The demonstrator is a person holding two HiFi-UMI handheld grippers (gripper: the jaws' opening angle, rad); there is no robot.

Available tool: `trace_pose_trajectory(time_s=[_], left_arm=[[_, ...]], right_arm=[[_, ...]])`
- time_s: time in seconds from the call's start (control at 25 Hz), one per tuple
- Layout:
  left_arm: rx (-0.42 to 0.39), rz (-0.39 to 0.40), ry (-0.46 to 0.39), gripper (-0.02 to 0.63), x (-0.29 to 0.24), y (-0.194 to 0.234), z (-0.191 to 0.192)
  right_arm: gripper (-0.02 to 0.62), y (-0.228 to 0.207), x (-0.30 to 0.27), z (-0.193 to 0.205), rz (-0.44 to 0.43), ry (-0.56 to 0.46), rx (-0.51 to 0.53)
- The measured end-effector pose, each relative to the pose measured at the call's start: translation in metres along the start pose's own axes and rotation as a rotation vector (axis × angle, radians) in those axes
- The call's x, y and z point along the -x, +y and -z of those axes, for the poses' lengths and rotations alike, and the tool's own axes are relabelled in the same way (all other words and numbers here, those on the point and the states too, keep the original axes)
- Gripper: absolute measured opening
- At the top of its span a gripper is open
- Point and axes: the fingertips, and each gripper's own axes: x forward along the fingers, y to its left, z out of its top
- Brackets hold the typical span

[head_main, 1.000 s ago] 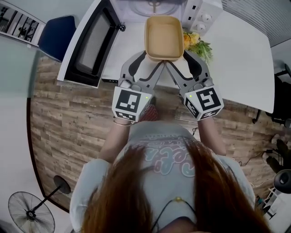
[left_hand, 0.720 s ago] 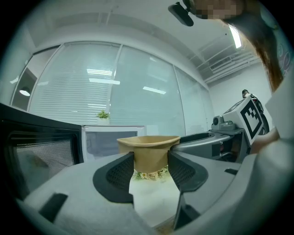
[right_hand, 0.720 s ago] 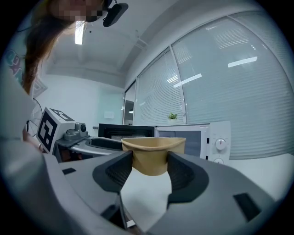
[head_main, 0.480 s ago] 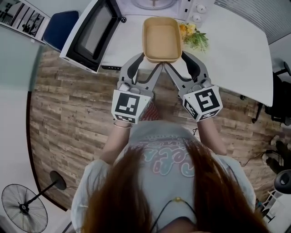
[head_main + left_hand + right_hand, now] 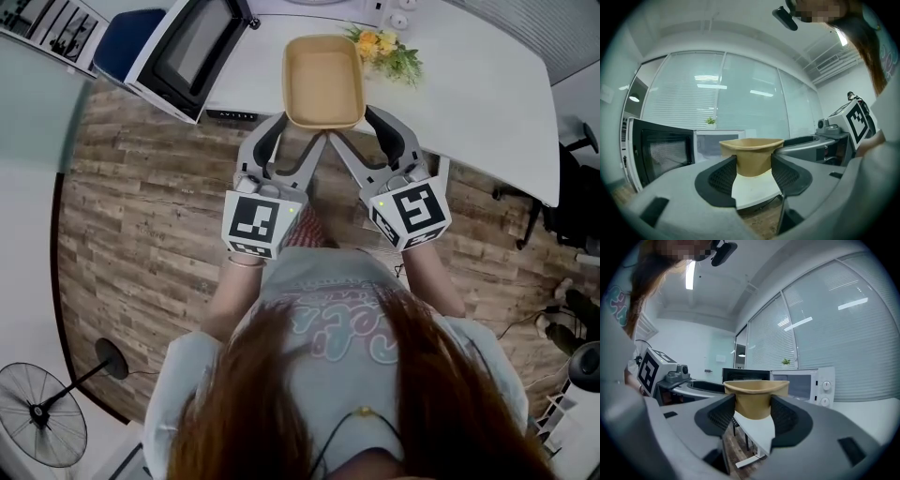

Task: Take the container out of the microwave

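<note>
White table (image 5: 473, 103) with microwave (image 5: 190, 49), flowers (image 5: 384, 52)

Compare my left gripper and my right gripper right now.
The left gripper clamps the near-left corner of the tan container; the right gripper clamps its near-right corner. In the head view the left gripper slants rightward toward it, the right gripper leftward. Both are shut on that one container.

Microwave door (image 5: 185, 45) left of container (image 5: 323, 80), flowers (image 5: 384, 49) right; open table (image 5: 473, 108) farther right.

head view: steep top-down, far | L/R gripper views: level, close | shared: container (image 5: 323, 82)
</note>
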Motion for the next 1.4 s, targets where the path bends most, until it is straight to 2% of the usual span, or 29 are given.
trace_pose_trajectory(time_s=[0.36, 0.84, 1.04, 1.4], left_arm=[[-0.015, -0.019, -0.003, 0.225, 0.025, -0.019, -0.004], [-0.009, 0.027, -0.034, 0.225, 0.037, -0.037, -0.010], [-0.007, 0.044, -0.032, 0.225, 0.064, -0.039, -0.004], [-0.010, 0.062, -0.037, 0.225, 0.140, -0.035, 0.002]], right_arm=[[0.230, 0.019, 0.023, -0.003, -0.023, -0.023, 0.003], [0.230, 0.027, 0.046, -0.009, 0.026, -0.024, 0.028], [0.230, 0.054, 0.054, -0.006, 0.043, -0.018, 0.026], [0.230, 0.130, 0.068, -0.007, 0.056, -0.022, 0.016]])
